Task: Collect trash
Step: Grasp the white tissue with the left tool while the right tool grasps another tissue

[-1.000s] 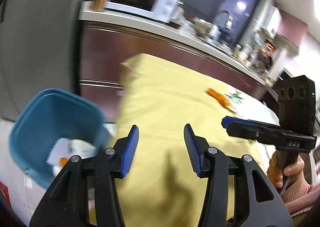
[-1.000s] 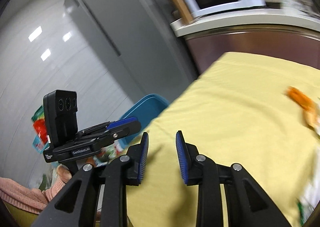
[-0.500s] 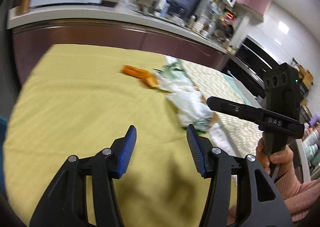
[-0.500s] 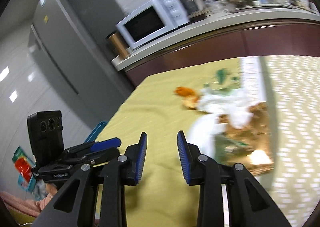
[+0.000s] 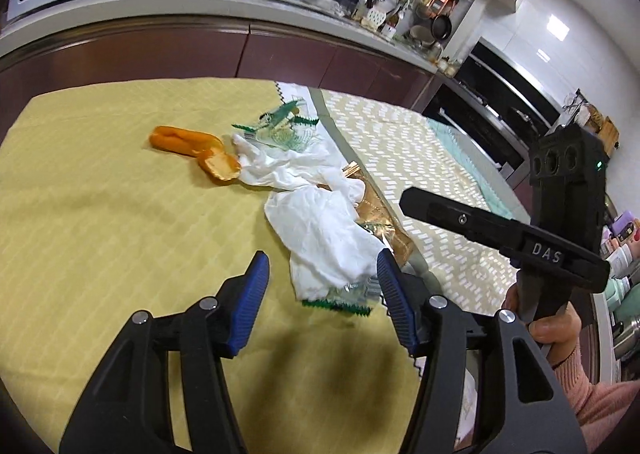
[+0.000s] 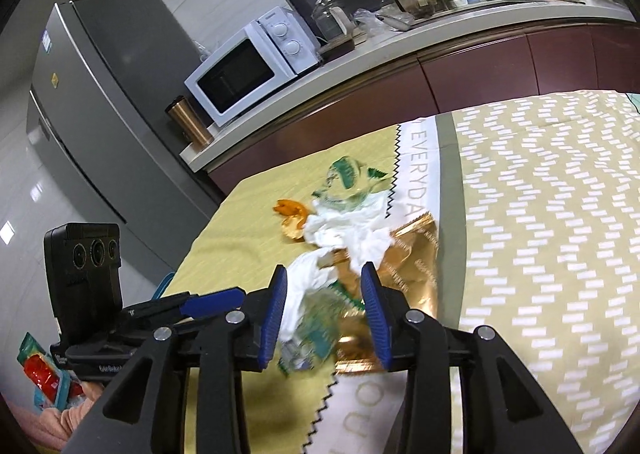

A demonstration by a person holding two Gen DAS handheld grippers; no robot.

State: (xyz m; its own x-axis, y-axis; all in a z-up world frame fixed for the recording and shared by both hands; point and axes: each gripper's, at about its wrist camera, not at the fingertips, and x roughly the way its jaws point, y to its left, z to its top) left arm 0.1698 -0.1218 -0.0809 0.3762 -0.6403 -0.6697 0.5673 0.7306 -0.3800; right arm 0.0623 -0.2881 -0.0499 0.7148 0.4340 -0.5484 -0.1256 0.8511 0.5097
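Note:
A pile of trash lies on the yellow cloth [image 5: 100,222]: orange peel [image 5: 188,144], crumpled white tissues [image 5: 320,230], a gold wrapper [image 5: 380,222] and a green-edged clear wrapper [image 5: 340,296]. My left gripper [image 5: 324,294] hovers just short of the near tissue; its jaws are opening, and only the pile's near edge shows between them, untouched. My right gripper [image 6: 324,306] hangs over the tissues [image 6: 348,230] and gold wrapper [image 6: 412,254]. Its jaws are opening too, with the clear wrapper [image 6: 316,334] seen through the gap, not pinched. The two grippers sit side by side, the left gripper [image 6: 216,300] left of the right gripper [image 5: 408,200].
A patterned cloth [image 6: 540,214] covers the table's right part. Behind runs a counter with a microwave [image 6: 248,66], a copper tumbler [image 6: 190,126] and a sink area; a grey fridge [image 6: 92,114] stands left. A blue bin's rim [image 6: 164,286] shows beside the table's left edge.
Both grippers swung from the blue bin side across the yellow cloth to the trash pile, which now lies right in front of them. Both pairs of jaws have widened.

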